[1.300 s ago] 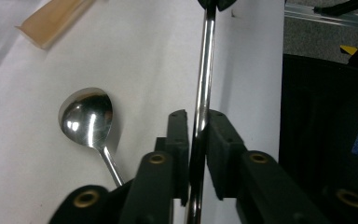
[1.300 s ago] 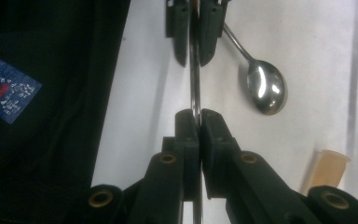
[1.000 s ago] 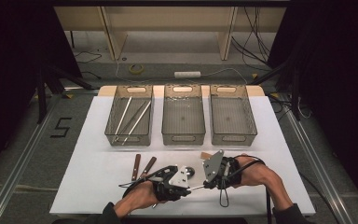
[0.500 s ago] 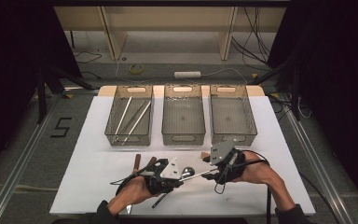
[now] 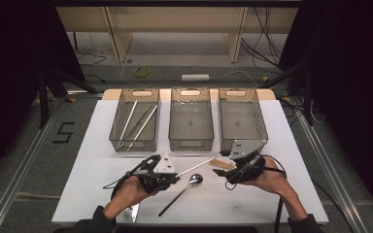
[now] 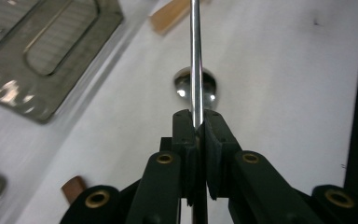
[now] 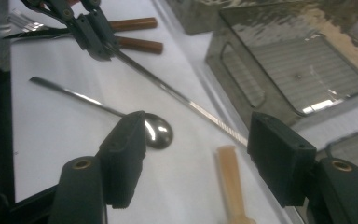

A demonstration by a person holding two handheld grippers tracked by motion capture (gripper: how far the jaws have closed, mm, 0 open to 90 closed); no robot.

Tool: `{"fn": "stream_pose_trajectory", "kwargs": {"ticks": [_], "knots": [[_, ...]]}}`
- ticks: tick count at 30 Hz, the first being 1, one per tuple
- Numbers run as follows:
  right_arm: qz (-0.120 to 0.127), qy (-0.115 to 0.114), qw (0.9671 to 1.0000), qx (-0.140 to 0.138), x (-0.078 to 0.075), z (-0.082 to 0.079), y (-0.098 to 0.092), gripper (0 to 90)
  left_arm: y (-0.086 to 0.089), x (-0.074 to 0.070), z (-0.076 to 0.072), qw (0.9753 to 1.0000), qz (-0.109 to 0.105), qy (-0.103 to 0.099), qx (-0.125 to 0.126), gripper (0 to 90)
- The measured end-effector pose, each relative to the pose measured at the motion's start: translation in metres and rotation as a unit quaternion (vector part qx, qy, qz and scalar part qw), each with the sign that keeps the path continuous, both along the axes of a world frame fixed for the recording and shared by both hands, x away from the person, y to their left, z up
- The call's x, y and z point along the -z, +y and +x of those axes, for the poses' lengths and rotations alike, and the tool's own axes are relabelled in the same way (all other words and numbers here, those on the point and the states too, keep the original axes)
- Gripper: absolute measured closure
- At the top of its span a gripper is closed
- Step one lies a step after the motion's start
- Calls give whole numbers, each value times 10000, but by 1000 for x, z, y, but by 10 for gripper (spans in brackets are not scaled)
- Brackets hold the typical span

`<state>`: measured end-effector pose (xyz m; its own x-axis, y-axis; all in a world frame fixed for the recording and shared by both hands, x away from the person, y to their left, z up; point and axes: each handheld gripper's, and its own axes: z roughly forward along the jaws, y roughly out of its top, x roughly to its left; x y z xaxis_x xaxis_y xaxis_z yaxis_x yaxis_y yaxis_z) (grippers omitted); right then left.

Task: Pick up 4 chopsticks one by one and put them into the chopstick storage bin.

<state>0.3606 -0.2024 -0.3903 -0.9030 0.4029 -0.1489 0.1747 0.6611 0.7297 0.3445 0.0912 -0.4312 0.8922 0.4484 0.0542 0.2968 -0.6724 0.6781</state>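
My left gripper (image 5: 171, 175) (image 6: 197, 128) is shut on the near end of a thin metal stick (image 5: 197, 166) (image 6: 195, 56). The stick slants up and right towards my right gripper (image 5: 229, 171). In the right gripper view, that gripper (image 7: 196, 149) is open, and the stick (image 7: 182, 98) ends just beside its right jaw without touching. A metal spoon (image 5: 194, 180) (image 7: 157, 131) (image 6: 209, 88) lies on the white table under the stick. A light wooden stick (image 5: 222, 164) (image 7: 230, 179) lies below the right gripper.
Three grey mesh trays stand in a row at the back: the left tray (image 5: 135, 143) holds metal sticks, the middle tray (image 5: 190, 143) and the right tray (image 5: 226, 141) are bare. Two brown handles (image 7: 139, 45) and a fork (image 5: 130, 212) lie near the left hand.
The two grippers have drawn apart: the left went left with the stick, the right went right and back. The spoon now lies uncovered between them.
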Motion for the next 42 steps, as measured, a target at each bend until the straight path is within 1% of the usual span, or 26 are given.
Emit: {"fn": "stream_pose_trajectory", "kwargs": {"ticks": [3, 5, 7, 9, 11, 13, 15, 16, 18, 20, 22, 23, 24, 25, 26, 28, 32, 37, 39, 42], "knots": [[114, 9, 9998, 179, 3, 1, -6, 370, 5, -1, 3, 9999, -53, 15, -103, 838], [159, 15, 9997, 210, 5, 0, -9, 364, 9, -3, 4, 9997, -106, 27, -199, 838], [233, 17, 9992, 330, 9, -1, -12, 363, 12, -5, 6, 9995, -142, 6, -271, 838], [362, -38, 9985, 415, 12, -1, -16, 359, 15, -6, 7, 9990, -199, 5, -404, 838], [526, 23, 9971, 546, 16, -1, -20, 359, 17, -7, 9, 9987, -215, 20, -462, 838], [609, 59, 9961, 642, 19, -1, -22, 354, 20, -7, 10, 9982, -263, 28, -539, 838], [742, 37, 9947, 714, 21, -1, -23, 354, 21, -7, 11, 9981, -267, 56, -551, 838], [818, 70, 9939, 734, 22, -1, -24, 354, 22, -6, 11, 9981, -259, 55, -555, 838], [883, 104, 9928, 799, 23, -2, -25, 353, 23, -7, 11, 9980, -261, 62, -564, 838], [907, 170, 9924, 813, 26, -3, -25, 344, 25, -8, 12, 9976, -311, 66, -621, 838], [884, 183, 9925, 822, 29, -4, -25, 344, 28, -10, 13, 9971, -364, 56, -667, 837], [866, 179, 9928, 811, 30, -5, -24, 345, 29, -11, 14, 9968, -392, 62, -687, 838], [850, 85, 9929, 832, 31, -7, -24, 345, 31, -12, 15, 9965, -406, 63, -734, 838], [854, 63, 9929, 828, 31, -8, -23, 344, 33, -13, 16, 9961, -428, 51, -766, 838], [885, 104, 9928, 803, 32, -8, -23, 340, 35, -14, 17, 9957, -447, 60, -803, 838], [796, 115, 9933, 831, 33, -8, -22, 329, 38, -16, 19, 9949, -504, 76, -868, 837], [844, 193, 9921, 904, 36, -9, -23, 315, 46, -20, 24, 9928, -608, 60, -1033, 838], [893, 244, 9904, 1024, 40, -11, -25, 304, 58, -26, 31, 9902, -671, 26, -1228, 837], [898, 171, 9899, 1082, 41, -12, -25, 304, 61, -28, 34, 9889, -696, -14, -1313, 837], [957, 99, 9889, 1130, 40, -15, -27, 304, 65, -32, 40, 9872, -754, -6, -1407, 837]]}}
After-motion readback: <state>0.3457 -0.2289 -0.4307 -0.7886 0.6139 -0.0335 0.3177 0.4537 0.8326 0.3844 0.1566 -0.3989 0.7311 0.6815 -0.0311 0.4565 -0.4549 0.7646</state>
